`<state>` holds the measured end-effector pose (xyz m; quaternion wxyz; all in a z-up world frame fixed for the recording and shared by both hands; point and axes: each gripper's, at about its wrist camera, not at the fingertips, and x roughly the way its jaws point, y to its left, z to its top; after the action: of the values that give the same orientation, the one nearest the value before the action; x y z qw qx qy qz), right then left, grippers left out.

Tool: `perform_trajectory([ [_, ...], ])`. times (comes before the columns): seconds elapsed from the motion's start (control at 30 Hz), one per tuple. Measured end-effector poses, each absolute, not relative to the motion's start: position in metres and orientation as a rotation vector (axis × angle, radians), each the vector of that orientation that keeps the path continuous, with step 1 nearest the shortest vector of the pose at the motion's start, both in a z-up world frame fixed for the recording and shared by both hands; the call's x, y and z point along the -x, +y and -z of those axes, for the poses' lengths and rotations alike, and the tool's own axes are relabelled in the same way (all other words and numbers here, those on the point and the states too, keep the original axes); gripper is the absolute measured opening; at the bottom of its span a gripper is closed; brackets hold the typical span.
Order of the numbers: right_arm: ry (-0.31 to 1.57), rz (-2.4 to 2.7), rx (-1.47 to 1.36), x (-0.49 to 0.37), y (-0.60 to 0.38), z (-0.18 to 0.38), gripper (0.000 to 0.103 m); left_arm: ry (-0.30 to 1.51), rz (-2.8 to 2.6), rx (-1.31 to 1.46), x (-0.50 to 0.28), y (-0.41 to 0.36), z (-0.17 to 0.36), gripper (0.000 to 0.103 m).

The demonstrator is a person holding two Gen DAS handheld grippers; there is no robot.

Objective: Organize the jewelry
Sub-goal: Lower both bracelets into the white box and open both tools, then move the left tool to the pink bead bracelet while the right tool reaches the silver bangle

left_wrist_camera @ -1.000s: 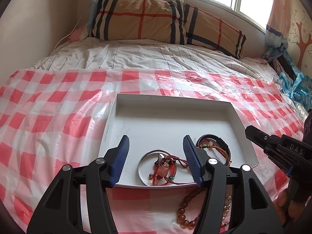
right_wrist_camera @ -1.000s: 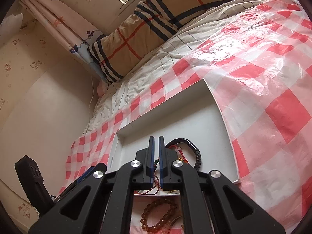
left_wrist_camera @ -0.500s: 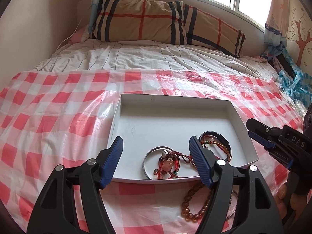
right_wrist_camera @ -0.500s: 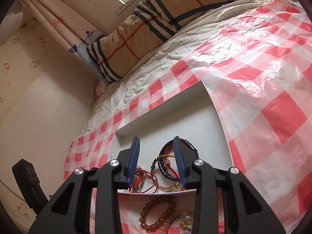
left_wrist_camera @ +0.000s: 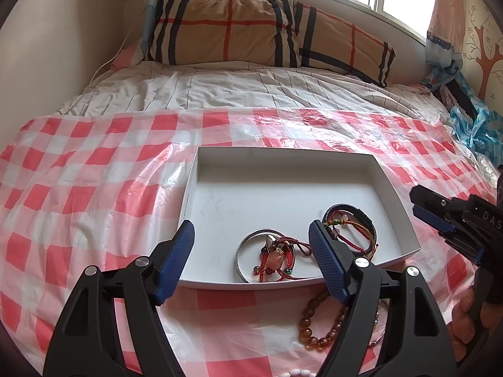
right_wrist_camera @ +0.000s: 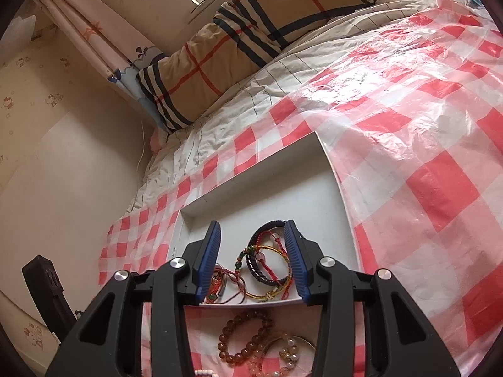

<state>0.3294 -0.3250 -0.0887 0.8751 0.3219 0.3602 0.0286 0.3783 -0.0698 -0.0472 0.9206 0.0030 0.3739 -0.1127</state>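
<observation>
White cardboard forms the one shallow tray (left_wrist_camera: 393, 201), which sits on a red-and-white checked plastic sheet (left_wrist_camera: 78, 188) spread over the bed, at the centre of the left wrist view, its long axis running left to right there.

Two clusters of jewellery lie along the tray's near edge. One is a silver bangle (left_wrist_camera: 242, 251) lying flat with a red cord bracelet (left_wrist_camera: 276, 259) carrying a pink stone across it. The other, to its right, is a pile of cord bracelets (right_wrist_camera: 267, 267) ringed by a dark braided band; how many cords it holds cannot be counted.

Outside the tray, on the sheet just below its near edge, lies one amber bead bracelet (right_wrist_camera: 242, 339), with a pale bead strand (right_wrist_camera: 289, 350) beside it and a few white beads at the bottom edge of the frame.

Two grippers are present. The left gripper (left_wrist_camera: 251, 257) has its jaws wide apart and opening, over the bangle cluster and touching nothing. The right gripper (right_wrist_camera: 253, 257) has its jaws apart and opening, with the cord pile lying between them, unpinched.

One striped pillow (left_wrist_camera: 239, 28) lies across the top of the frame.
</observation>
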Motion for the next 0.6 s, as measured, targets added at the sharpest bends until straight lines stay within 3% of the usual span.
perform_trajectory([
  [0.1,0.786,-0.017,-0.600,-0.311,-0.327,0.086,0.048,0.772,0.256,-0.028,-0.373,-0.072,0.047,0.072],
  [0.4,1.058,0.049,-0.213,-0.282,-0.292,0.128,0.048,0.840,0.401,-0.199,-0.336,-0.092,0.060,0.073],
  [0.6,1.093,0.100,0.089,-0.280,-0.257,0.148,0.049,0.892,0.376,-0.189,-0.318,-0.077,0.073,0.076],
])
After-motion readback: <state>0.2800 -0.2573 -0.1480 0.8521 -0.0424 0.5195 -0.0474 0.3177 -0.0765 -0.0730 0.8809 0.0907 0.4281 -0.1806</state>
